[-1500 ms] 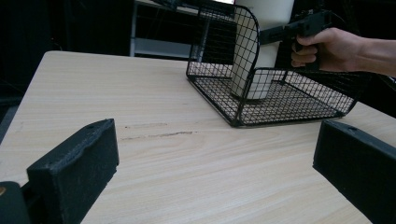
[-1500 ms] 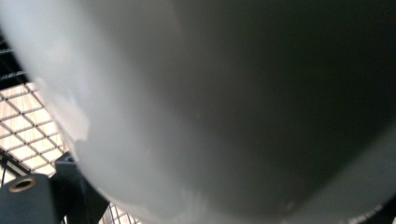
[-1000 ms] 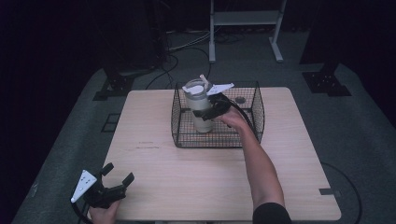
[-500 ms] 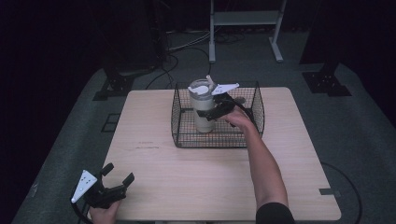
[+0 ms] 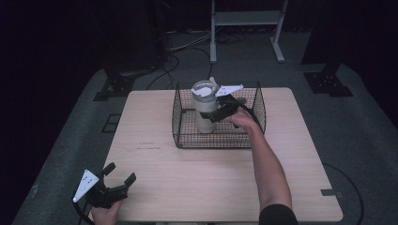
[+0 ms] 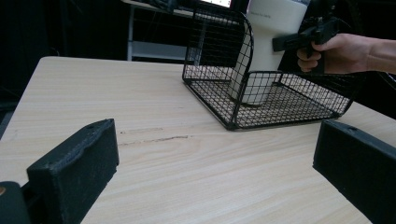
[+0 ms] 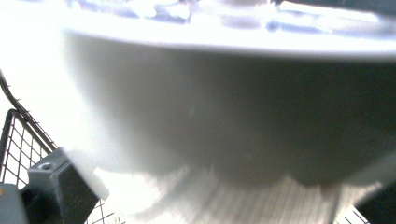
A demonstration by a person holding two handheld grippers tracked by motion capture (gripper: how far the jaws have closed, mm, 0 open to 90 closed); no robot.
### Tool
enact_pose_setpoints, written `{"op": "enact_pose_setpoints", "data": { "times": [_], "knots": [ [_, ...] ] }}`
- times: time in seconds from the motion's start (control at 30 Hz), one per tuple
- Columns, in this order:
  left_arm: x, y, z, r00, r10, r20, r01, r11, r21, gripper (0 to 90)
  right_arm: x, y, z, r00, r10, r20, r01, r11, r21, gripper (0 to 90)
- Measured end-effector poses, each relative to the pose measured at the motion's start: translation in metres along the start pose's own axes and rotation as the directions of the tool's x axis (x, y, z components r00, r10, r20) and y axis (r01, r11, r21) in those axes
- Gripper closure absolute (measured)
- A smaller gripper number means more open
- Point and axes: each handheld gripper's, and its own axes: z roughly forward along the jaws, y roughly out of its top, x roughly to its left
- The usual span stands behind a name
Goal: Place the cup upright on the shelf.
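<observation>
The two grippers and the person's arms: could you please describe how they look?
Both the left gripper and the right gripper are black, each topped with a grey three-cornered plate. The left's jaws are blocky, matte, rough-textured pads. The right arm is bare below a short black sleeve.

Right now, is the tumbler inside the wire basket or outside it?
Inside: the tumbler stands upright within the wire basket, with the right gripper clamped on it.

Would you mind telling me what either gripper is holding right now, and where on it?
The right gripper clamps the pale tumbler mid-body, inside the wire basket. The left gripper is open, holding nothing.
</observation>
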Motion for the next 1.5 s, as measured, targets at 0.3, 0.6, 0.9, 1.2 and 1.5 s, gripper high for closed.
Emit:
{"op": "enact_pose_setpoints", "data": {
  "times": [0.3, 0.6, 0.9, 1.2, 1.5],
  "knots": [
    [-0.001, 0.001, 0.004, 1.0, 0.002, 0.008, -0.002, 1.0, 0.003, 0.0, 0.001, 0.001, -0.005, 1.0, -0.006, -0.001, 0.006, 1.0, -0.017, 0.0],
    [-0.002, 0.001, 0.004, 0.9999, 0.008, 0.012, -0.008, 1.0, 0.003, 0.0, 0.004, 0.003, -0.011, 0.9997, -0.024, 0.011, 0.024, 1.0, 0.005, 0.0],
    [-0.005, 0.001, 0.006, 0.9998, 0.012, 0.017, -0.012, 0.9999, 0.004, 0.0, 0.005, 0.007, -0.026, 0.9993, -0.031, 0.021, 0.031, 0.999, -0.007, 0.0],
    [-0.006, 0.002, 0.007, 0.9996, 0.016, 0.022, -0.017, 0.9998, 0.006, 0.0, 0.007, 0.011, -0.04, 0.9981, -0.012, 0.061, 0.014, 0.999, -0.031, 0.0],
    [-0.007, 0.002, 0.008, 0.9996, 0.014, 0.025, -0.015, 0.9999, 0.007, 0.0, 0.012, 0.009, -0.059, 0.9938, 0.056, 0.097, -0.048, 0.996, -0.078, 0.0]
  ]
}}
